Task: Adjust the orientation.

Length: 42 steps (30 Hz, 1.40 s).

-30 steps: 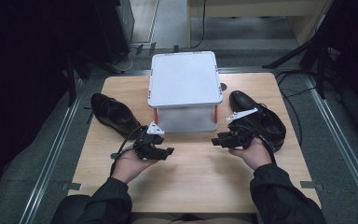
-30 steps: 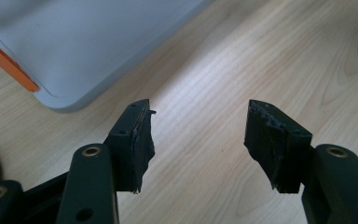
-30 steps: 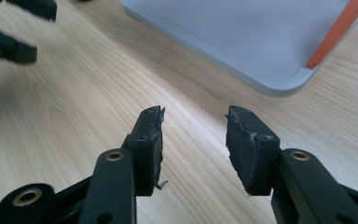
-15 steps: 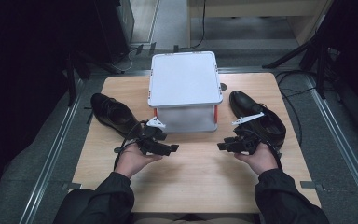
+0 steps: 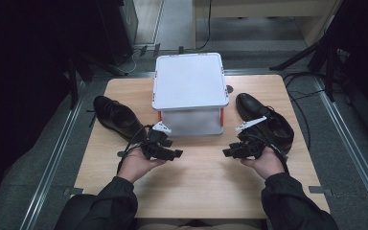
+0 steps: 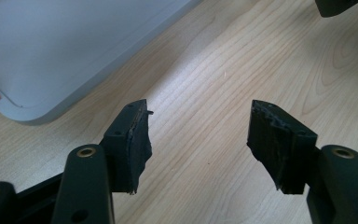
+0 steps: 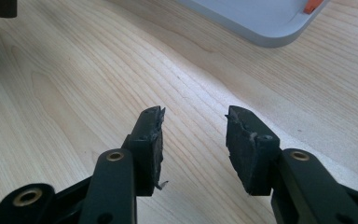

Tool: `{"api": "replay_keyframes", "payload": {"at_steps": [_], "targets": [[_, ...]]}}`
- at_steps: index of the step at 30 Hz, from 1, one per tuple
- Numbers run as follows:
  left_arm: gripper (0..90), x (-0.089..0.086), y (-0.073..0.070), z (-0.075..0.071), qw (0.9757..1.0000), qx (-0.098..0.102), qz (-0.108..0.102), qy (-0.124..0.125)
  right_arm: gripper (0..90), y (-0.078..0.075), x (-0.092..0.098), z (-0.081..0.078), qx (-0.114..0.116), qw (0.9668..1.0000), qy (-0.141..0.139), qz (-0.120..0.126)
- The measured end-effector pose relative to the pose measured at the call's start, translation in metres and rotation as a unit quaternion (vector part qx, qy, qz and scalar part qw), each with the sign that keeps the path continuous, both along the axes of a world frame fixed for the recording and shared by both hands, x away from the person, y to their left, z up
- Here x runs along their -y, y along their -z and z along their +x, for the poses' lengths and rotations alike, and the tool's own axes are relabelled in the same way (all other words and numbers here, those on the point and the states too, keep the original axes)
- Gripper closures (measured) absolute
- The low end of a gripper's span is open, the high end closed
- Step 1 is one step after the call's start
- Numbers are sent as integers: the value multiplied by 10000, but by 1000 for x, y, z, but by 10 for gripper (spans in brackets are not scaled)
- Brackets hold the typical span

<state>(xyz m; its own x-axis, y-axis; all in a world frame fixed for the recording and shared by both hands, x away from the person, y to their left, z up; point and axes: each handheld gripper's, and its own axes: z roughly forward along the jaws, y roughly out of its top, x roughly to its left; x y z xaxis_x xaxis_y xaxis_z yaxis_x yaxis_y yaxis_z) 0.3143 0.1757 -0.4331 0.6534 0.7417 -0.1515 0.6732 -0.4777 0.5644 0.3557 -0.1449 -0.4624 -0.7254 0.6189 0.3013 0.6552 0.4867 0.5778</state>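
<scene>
A person sits at the near edge of a pale wooden worktop (image 5: 196, 177), both forearms in dark sleeves reaching onto it, a black two-jaw gripper in each hand.

The left gripper (image 5: 175, 154) lies over the upturned left hand (image 5: 136, 164), pointing toward the middle of the worktop. In the left gripper view, its jaws stand spread with only bare wood between them; they have just closed a little from their widest. The right gripper (image 5: 226, 153) rests in the right hand (image 5: 267, 163), pointing left toward the other gripper. Its jaws are also spread, a little narrower, with nothing between them in the right gripper view.

A grey lidded box (image 5: 190, 91) with small orange clips on its sides stands in the middle of the worktop, toward the far edge. Both grippers are near its front wall, one off each front corner, not touching it.

A black leather shoe (image 5: 117, 117) lies left of the box, just beyond the left gripper. A second black shoe (image 5: 263, 120) lies right of the box, beside the right hand. Whether that hand or its gripper touches the shoe cannot be told.
</scene>
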Motion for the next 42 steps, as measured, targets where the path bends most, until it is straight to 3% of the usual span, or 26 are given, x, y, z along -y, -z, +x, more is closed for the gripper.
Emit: {"api": "replay_keyframes", "payload": {"at_steps": [7,17,28,34,36,42], "targets": [[407,-8,-6,0,10000,-59,-37,-40,566,-1,-2,-2,29,10000,-80,-4],[459,-31,-10,-7,9994,-111,-144,-295,527,-2,-12,2,35,9998,-194,34],[490,-60,-14,-14,9976,-221,-134,-646,520,-7,-27,1,53,9978,-662,76],[497,-72,-25,-9,9963,-243,21,-828,515,-5,-25,1,-43,9978,-663,1],[532,-76,-31,-7,9960,-268,166,-832,512,-4,-24,2,-74,9977,-668,-51],[570,-87,-50,3,9938,-516,498,-846,518,-4,-26,1,-78,9974,-718,-66]]}}
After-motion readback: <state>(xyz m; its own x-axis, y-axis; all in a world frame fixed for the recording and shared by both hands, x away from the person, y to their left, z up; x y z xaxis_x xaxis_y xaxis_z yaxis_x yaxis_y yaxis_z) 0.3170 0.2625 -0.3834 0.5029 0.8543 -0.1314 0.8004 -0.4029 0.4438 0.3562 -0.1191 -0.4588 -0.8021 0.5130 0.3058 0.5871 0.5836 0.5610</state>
